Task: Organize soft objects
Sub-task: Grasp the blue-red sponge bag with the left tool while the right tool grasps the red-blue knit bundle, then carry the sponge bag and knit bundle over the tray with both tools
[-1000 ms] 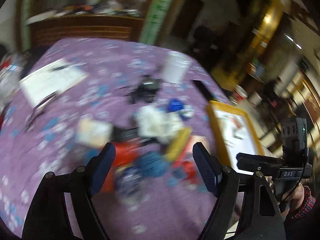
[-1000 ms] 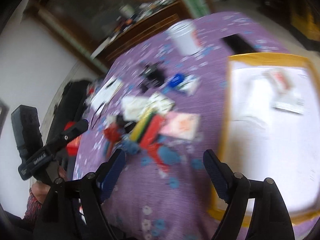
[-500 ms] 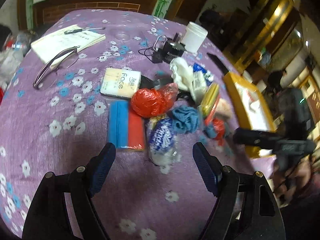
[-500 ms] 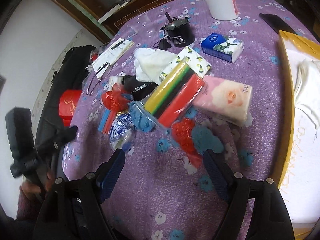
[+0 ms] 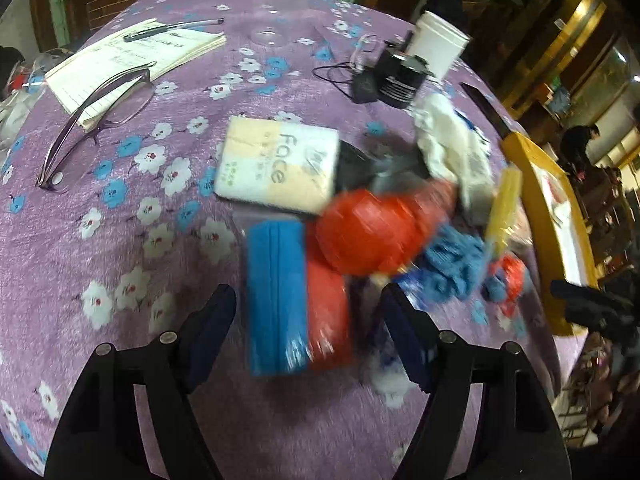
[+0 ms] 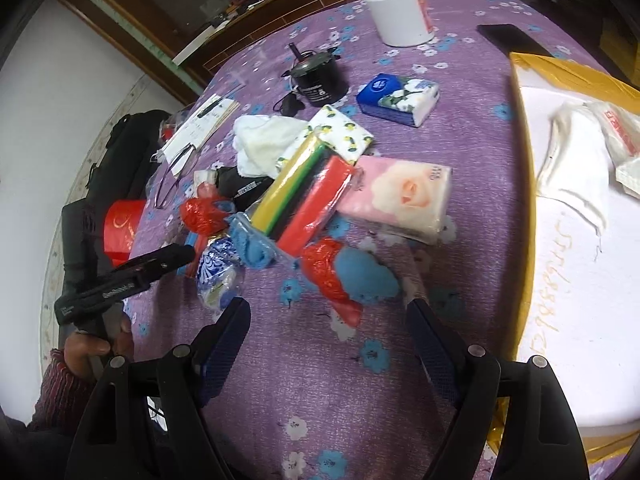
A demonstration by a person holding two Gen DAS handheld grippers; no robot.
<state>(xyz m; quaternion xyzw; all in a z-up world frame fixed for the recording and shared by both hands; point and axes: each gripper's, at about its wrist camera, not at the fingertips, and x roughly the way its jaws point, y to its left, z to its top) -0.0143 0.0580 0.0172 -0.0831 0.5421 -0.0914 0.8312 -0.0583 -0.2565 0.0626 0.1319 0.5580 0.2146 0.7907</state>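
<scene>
The left claw (image 5: 306, 326) is seen closing around the blue and red sponge pack (image 5: 294, 296), not yet pressed. The right claw (image 6: 328, 330) is held apart, empty, above the purple surface (image 6: 340, 400).

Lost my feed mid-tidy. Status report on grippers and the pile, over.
Left gripper closing, blue-and-red sponge pack between its fingers, not gripped. Right gripper open, empty. Red bag lies against the pack.

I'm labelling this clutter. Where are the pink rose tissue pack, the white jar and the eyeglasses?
pink rose tissue pack (image 6: 404, 196), right wrist view, on the rose print.
white jar (image 6: 400, 12), right wrist view, on its side wall.
eyeglasses (image 5: 120, 82), left wrist view, on one temple arm.
</scene>
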